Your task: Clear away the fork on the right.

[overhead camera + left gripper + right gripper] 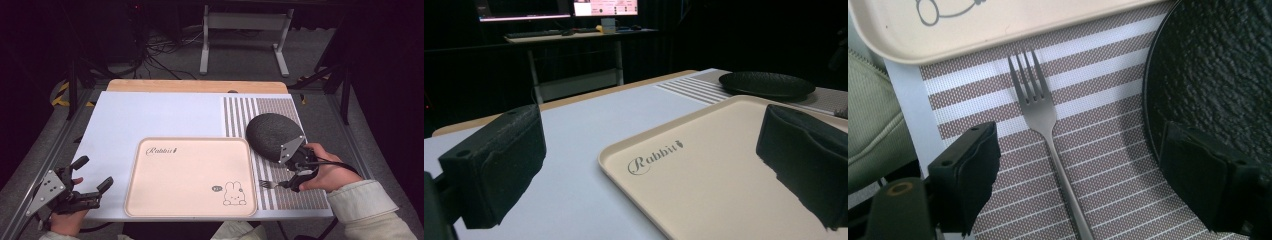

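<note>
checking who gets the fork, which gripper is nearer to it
Right. The right gripper hangs over the fork, jaws open astride its handle; the left gripper waits beyond the tray.

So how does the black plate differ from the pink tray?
The black plate is round, dark and rough-textured; the pink tray is a smooth, pale rounded rectangle with a rabbit drawing and lettering. The plate is smaller and sits on the striped mat, the tray mostly on the white sheet. Both lie flat and empty.
</note>
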{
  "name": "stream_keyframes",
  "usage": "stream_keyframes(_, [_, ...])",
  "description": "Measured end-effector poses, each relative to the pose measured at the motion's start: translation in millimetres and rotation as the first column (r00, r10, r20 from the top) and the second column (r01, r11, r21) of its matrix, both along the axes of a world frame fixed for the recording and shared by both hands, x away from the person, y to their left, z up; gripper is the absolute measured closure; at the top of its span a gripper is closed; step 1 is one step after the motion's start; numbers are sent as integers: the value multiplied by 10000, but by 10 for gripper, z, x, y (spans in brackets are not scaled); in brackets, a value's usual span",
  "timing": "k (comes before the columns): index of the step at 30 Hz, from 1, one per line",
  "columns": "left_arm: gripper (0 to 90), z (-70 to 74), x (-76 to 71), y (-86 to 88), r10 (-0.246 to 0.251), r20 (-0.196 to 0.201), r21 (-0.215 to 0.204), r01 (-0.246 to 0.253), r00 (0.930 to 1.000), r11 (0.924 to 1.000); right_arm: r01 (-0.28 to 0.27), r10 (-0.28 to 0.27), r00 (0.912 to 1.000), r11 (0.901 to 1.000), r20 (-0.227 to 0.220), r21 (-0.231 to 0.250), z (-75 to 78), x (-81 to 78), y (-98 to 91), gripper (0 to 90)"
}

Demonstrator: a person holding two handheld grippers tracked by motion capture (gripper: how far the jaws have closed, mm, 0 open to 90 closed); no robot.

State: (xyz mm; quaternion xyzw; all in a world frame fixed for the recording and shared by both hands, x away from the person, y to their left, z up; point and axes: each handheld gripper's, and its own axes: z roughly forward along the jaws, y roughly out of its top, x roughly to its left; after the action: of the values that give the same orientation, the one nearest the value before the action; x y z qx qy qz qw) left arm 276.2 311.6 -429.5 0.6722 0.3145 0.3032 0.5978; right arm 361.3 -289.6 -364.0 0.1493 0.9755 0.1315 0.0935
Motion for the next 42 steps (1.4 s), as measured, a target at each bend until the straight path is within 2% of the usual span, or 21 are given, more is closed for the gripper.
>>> stream_keyframes(4, [3, 0, -2, 2, 2, -5, -8, -2, 10000, 10000, -83, 75, 9995, 9996, -297, -267, -33, 2, 11, 168])
stream_keyframes(10, [4, 1, -2, 1, 0, -2, 1, 0, 10000, 10000, -98, 95, 9999, 9994, -82, -327, -65, 4, 27, 182])
stream_keyframes(17, [5, 0, -1, 1, 0, -1, -6, 0, 10000, 10000, -245, 236, 9995, 9984, -187, -506, -184, 8, 31, 209])
stream_keyframes(20, [7, 0, -4, -3, -8, 12, -25, 8, 10000, 10000, -352, 326, 9984, 9977, -451, -584, -248, -4, 39, 284])
stream_keyframes(26, [8, -1, -4, -2, -6, 11, -30, 6, 10000, 10000, -614, 558, 9959, 9949, -713, -799, -338, 7, 31, 352])
stream_keyframes(28, [8, -1, -3, 0, -18, 16, 10, 18, 10000, 10000, -653, 578, 9945, 9941, -876, -861, -373, 12, 22, 418])
stream_keyframes(31, [8, -2, -2, 0, -19, 10, 4, 19, 10000, 10000, -846, 749, 9929, 9907, -919, -1067, -411, 35, 1, 482])
stream_keyframes(35, [8, -3, -1, 0, -17, 11, -2, 17, 10000, 10000, -1196, 1110, 9895, 9884, -922, -933, -441, 65, -40, 559])
stream_keyframes(36, [8, -3, 0, -1, -26, 15, -4, 26, 10000, 10000, -1181, 1084, 9896, 9876, -949, -1030, -442, 63, -48, 581])
stream_keyframes(37, [8, -5, 1, -3, -13, 35, -20, 13, 10000, 10000, -1459, 1367, 9864, 9839, -915, -1031, -448, 81, -58, 599])
stream_keyframes(39, [8, -5, 1, -5, -17, 41, -15, 17, 10000, 10000, -1654, 1528, 9824, 9789, -1079, -1199, -453, 84, -70, 647])
stream_keyframes(42, [8, -6, 1, -5, -18, 35, -22, 18, 10000, 10000, -1959, 1795, 9762, 9708, -1221, -1388, -466, 100, -82, 669])
